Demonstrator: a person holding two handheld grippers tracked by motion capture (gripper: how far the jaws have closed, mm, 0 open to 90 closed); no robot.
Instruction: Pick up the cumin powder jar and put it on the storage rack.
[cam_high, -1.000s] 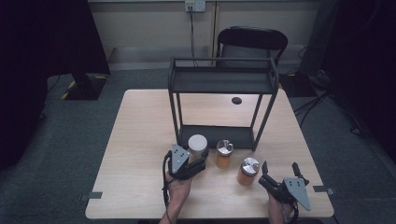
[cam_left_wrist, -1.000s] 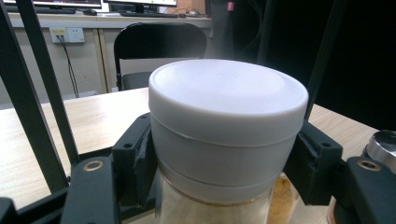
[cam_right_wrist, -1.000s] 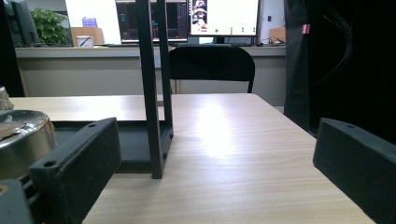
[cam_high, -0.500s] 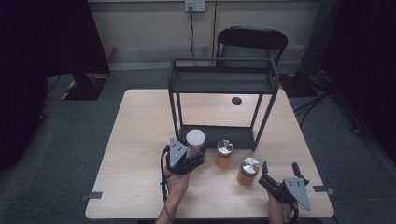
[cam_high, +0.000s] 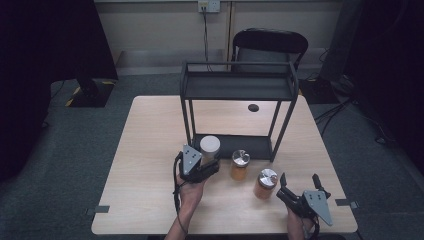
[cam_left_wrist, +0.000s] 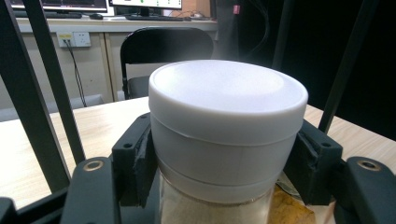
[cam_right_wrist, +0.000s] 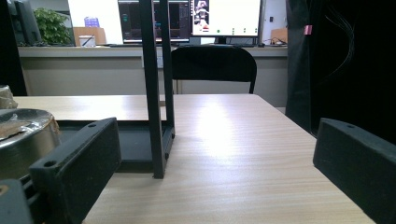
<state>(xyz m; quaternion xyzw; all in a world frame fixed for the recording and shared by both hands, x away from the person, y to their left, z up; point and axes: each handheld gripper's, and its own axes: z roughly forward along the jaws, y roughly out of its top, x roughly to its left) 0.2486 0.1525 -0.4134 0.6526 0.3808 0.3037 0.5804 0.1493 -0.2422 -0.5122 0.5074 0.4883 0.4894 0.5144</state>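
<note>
I have the wooden table (cam_high: 150, 150) under me, and on it a black two-tier metal rack (cam_high: 239, 85) with a black chair (cam_high: 270, 42) behind it. From the high view I see three jars in a loose row along the rack's near edge: the white-lidded jar (cam_high: 209, 146) at the left, just in front of the rack's lower tray, then two amber jars with silver lids (cam_high: 240, 164) (cam_high: 265, 182) stepping toward my right.

My left gripper (cam_high: 202, 167) pinches the white-lidded jar; the left gripper view shows both black pads pressed against the jar's sides just under the lid (cam_left_wrist: 228, 100), and pale contents below it, which the high view cannot resolve. My right gripper (cam_high: 298, 187) sits near the table's front right corner with its jaws spread wide on nothing. Its own view catches a silver lid (cam_right_wrist: 21, 123) at the left edge and monitors in the background, whose writing is too small to read. I can read no label on any jar.
</note>
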